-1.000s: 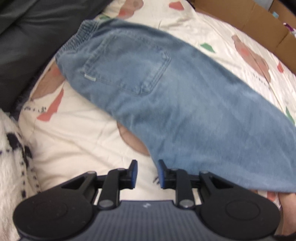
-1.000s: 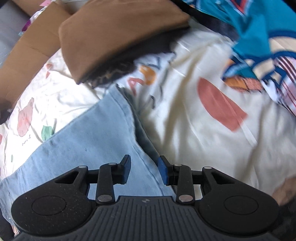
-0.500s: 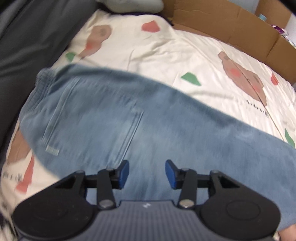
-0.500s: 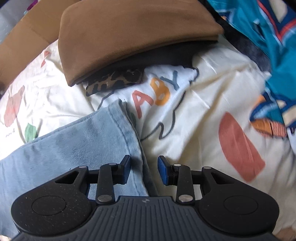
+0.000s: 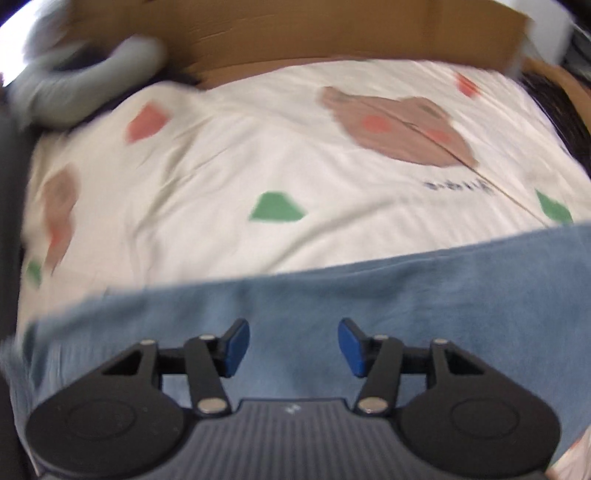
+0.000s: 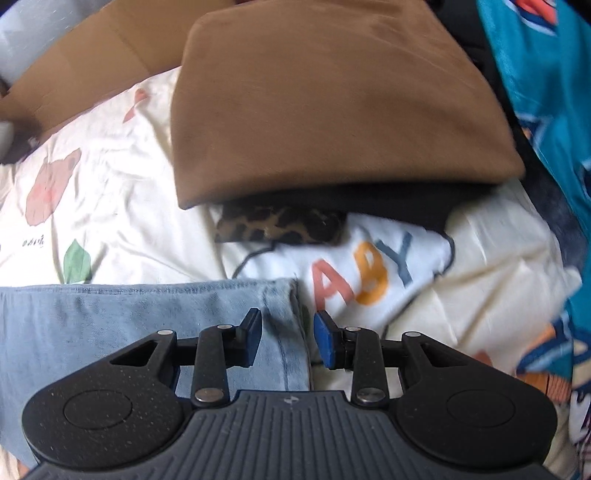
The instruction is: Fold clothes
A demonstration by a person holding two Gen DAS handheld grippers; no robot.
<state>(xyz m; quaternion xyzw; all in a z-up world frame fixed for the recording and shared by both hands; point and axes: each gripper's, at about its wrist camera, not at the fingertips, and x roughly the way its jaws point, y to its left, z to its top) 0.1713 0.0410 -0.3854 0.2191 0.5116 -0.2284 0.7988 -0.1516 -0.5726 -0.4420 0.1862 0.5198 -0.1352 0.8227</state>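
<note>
Light blue jeans (image 5: 369, 295) lie flat across a cream printed bedsheet (image 5: 295, 155). My left gripper (image 5: 293, 345) is open and empty, hovering over the jeans' upper part; the far edge of the denim runs just ahead of the fingertips. In the right wrist view the leg hem (image 6: 284, 306) of the jeans (image 6: 110, 325) lies between the open jaws of my right gripper (image 6: 288, 339), which holds nothing. The left view is blurred by motion.
A folded brown garment (image 6: 332, 103) rests on black and leopard-print clothes (image 6: 280, 225) ahead of the right gripper. A teal patterned cloth (image 6: 546, 92) lies at the right. Cardboard (image 5: 332, 33) borders the bed's far side, with a grey garment (image 5: 85, 81) at far left.
My left gripper has moved forward over the jeans and opened wider; the waistband and pocket have left its view. My right gripper has shifted so the leg hem now sits between its jaws.
</note>
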